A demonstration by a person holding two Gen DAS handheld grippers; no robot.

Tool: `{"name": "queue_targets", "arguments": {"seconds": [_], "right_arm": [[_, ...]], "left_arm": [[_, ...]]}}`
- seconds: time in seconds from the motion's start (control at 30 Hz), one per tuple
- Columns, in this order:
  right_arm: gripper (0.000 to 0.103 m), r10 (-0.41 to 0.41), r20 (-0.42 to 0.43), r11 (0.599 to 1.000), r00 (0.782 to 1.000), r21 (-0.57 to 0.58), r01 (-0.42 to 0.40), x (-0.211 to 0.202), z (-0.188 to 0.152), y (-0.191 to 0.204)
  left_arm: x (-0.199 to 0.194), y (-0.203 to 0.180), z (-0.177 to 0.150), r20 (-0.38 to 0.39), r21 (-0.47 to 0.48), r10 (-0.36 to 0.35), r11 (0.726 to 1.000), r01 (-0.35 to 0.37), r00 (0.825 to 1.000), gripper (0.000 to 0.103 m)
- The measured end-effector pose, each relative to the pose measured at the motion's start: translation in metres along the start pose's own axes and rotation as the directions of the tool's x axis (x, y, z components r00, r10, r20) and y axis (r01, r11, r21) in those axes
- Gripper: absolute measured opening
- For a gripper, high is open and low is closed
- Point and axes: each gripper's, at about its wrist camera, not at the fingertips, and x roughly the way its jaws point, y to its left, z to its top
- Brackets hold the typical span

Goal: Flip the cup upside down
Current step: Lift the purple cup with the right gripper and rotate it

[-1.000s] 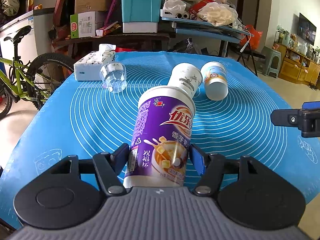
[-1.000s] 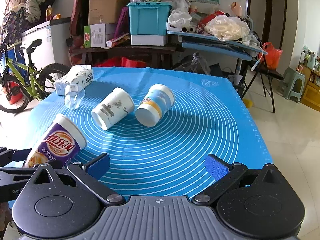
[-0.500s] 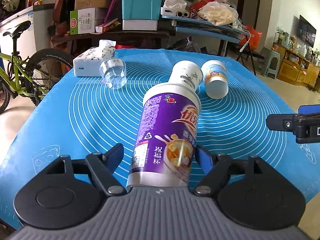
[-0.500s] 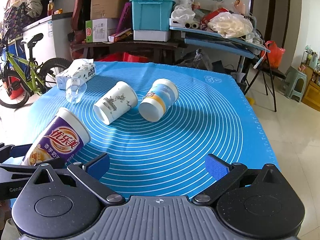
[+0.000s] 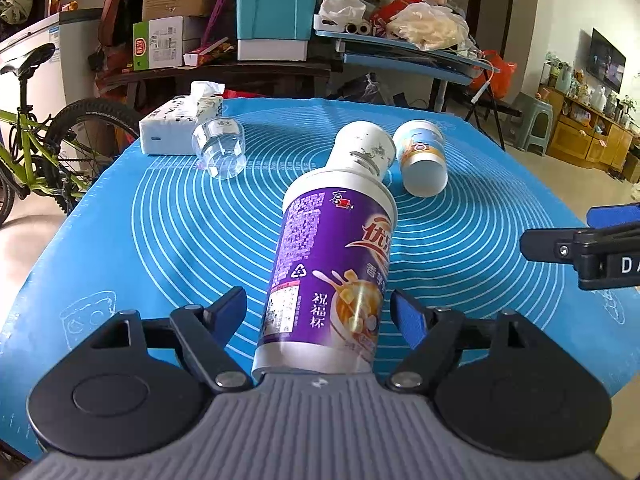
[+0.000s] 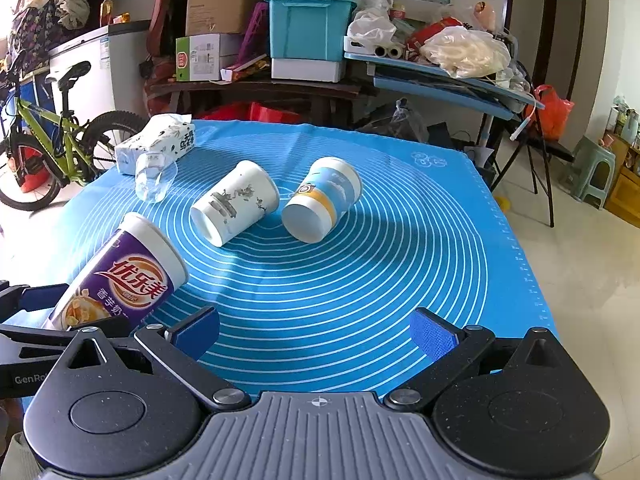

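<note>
A purple milk-tea cup [image 5: 332, 272] lies tilted between the fingers of my left gripper [image 5: 320, 312], its wide rim pointing away from me. The jaws stand apart from its sides, so the gripper is open. The cup also shows at the lower left of the right wrist view [image 6: 120, 280], leaning over the blue mat [image 6: 360, 280]. My right gripper [image 6: 316, 332] is open and empty above the mat's near edge, to the right of the cup.
A white paper cup [image 6: 234, 208] and a blue-and-orange cup [image 6: 324, 200] lie on their sides mid-mat. A clear plastic cup [image 6: 154, 180] and a tissue pack [image 6: 158, 146] sit at the back left. A bicycle [image 6: 52, 148] and cluttered shelves stand beyond the table.
The left jaws have opened off the purple cup, which they held one second ago. The cup now rests loose between them. The right gripper has shifted only slightly.
</note>
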Motion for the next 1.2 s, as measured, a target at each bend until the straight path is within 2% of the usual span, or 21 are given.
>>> {"name": "queue_targets", "arguments": {"seconds": [0.3, 0.4, 0.7, 0.83, 0.93, 1.03, 1.2], "right_arm": [[0.103, 0.0, 0.0, 0.999, 1.0, -0.038, 0.0, -0.002, 0.004, 0.005], [0.103, 0.004, 0.003, 0.998, 1.0, -0.059, -0.004, -0.003, 0.006, 0.007], [0.103, 0.023, 0.002, 0.985, 1.0, -0.172, -0.022, -0.005, 0.015, 0.018], [0.103, 0.059, -0.02, 0.974, 0.998, -0.218, -0.061, -0.008, 0.02, 0.022], [0.103, 0.083, -0.04, 0.954, 0.996, -0.286, -0.091, -0.01, 0.024, 0.027], [0.103, 0.085, -0.062, 0.917, 0.994, -0.386, -0.102, -0.012, 0.028, 0.037], [0.103, 0.077, -0.083, 0.827, 0.994, -0.552, -0.11, -0.024, 0.036, 0.058]], "left_arm": [[-0.006, -0.001, 0.002, 0.007, -0.015, -0.032, 0.999, 0.033, 0.999, 0.081], [-0.011, 0.002, 0.005, 0.019, -0.04, -0.052, 0.998, 0.053, 0.998, 0.087], [-0.03, 0.013, 0.014, 0.076, -0.088, -0.07, 0.993, 0.076, 0.995, 0.092], [-0.036, 0.027, 0.016, 0.105, -0.141, -0.015, 0.99, 0.03, 0.994, 0.096], [-0.035, 0.038, 0.017, 0.099, -0.157, 0.059, 0.987, -0.043, 0.993, 0.096], [-0.034, 0.051, 0.017, 0.082, -0.168, 0.11, 0.981, -0.096, 0.991, 0.096], [-0.03, 0.07, 0.01, 0.044, -0.14, 0.185, 0.974, -0.177, 0.982, 0.096]]}}
